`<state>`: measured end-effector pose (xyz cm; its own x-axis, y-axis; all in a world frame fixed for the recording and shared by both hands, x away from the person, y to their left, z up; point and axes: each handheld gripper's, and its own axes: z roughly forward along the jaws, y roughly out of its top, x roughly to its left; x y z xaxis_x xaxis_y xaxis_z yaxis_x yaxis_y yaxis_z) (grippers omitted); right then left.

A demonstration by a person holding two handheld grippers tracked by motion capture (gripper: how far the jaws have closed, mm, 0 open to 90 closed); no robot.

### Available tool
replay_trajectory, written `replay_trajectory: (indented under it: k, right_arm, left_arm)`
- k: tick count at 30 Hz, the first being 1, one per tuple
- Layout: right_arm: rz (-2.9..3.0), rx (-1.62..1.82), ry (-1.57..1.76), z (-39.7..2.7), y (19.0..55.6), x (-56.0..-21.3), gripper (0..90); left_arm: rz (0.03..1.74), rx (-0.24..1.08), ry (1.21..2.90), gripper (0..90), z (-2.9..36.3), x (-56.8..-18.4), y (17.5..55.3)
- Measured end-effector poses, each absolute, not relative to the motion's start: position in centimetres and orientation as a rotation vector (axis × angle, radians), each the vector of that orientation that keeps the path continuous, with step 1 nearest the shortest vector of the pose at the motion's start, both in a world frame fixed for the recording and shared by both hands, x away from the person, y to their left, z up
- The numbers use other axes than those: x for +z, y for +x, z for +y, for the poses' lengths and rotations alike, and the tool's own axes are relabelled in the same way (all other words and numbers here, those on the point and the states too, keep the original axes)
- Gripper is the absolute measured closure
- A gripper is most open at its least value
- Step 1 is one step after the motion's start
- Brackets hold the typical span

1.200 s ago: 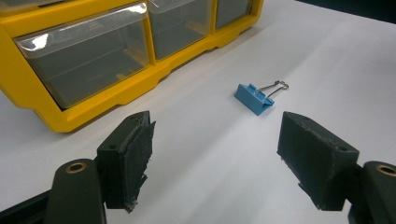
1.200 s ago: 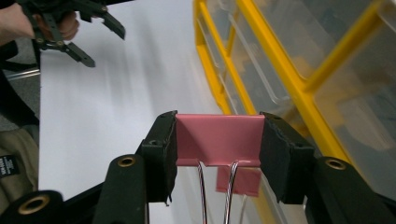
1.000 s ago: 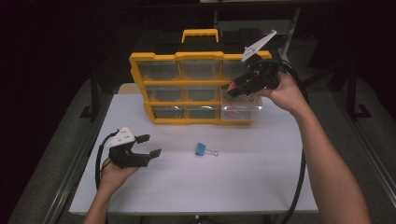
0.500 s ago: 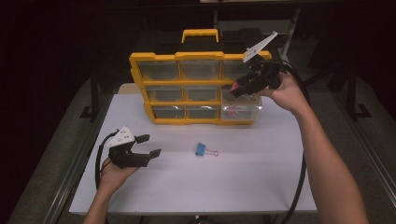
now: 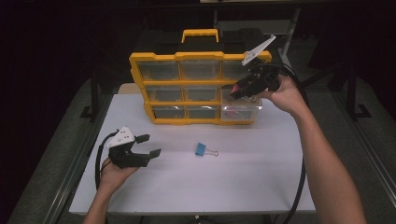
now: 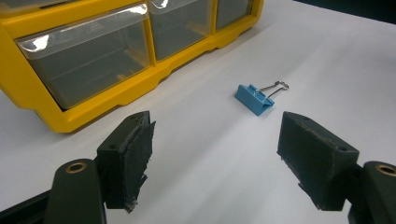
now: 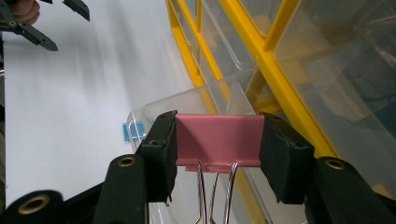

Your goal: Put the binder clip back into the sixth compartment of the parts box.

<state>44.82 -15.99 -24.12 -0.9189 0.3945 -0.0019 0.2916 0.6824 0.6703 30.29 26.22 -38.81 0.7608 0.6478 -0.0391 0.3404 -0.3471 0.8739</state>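
The right tool [image 7: 217,154] is clamped on a pink binder clip [image 7: 217,140], held above an open clear drawer [image 5: 240,111] at the lower right of the yellow drawer cabinet [image 5: 198,56]. The left tool [image 5: 148,145] rests low over the white desk [image 5: 243,177], its jaws apart and empty. A blue binder clip [image 5: 202,149] lies on the desk between the left tool and the cabinet.

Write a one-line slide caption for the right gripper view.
Right gripper clamps a pink binder clip above the pulled-out clear drawer of the yellow organizer.
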Motion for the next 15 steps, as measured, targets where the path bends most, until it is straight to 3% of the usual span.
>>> replay_trajectory:
  k: [15]
  right_arm:
    - [2.754, 1.029, 0.564, -15.9, 44.97, -24.96, 48.5]
  left_arm:
    - [0.75, 0.384, 1.966, 26.2, 26.21, -38.81, 30.29]
